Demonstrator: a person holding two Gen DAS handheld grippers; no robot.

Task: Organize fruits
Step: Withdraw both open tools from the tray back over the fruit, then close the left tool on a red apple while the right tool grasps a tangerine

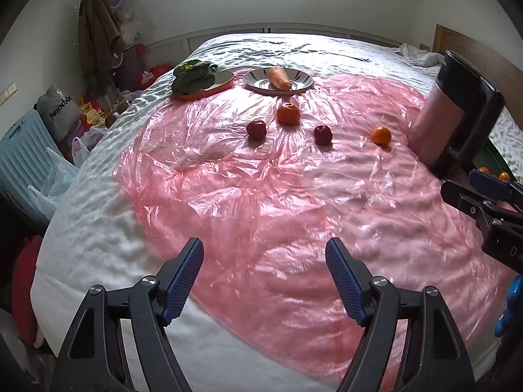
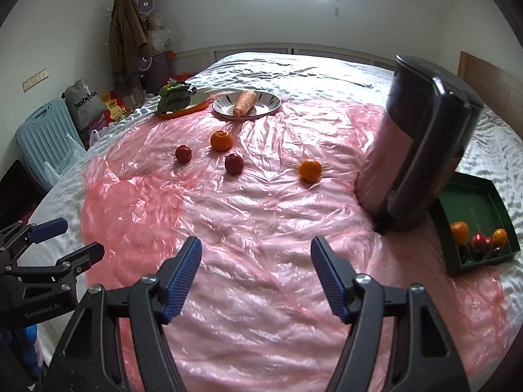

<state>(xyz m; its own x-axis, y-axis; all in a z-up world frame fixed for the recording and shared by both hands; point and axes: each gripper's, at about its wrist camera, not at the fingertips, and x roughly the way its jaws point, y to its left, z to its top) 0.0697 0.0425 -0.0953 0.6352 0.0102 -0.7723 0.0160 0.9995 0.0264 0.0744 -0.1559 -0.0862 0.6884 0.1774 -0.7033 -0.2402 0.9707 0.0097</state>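
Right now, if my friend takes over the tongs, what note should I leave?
Left tongs: open, holding nothing. Right tongs: open, holding nothing.
Done: some fruit already sits in the green tray.
Left: two oranges and two dark red fruits loose on the pink plastic sheet.
Carrot and greens are on plates, not fruit.

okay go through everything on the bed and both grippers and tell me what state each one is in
Left gripper: open, empty.
Right gripper: open, empty.
Green tray: partly filled with fruit.
Two oranges, two red fruits: loose on the pink sheet.
Carrot: lying on the striped plate.
Greens: on the orange plate.
Dark jug: upright.
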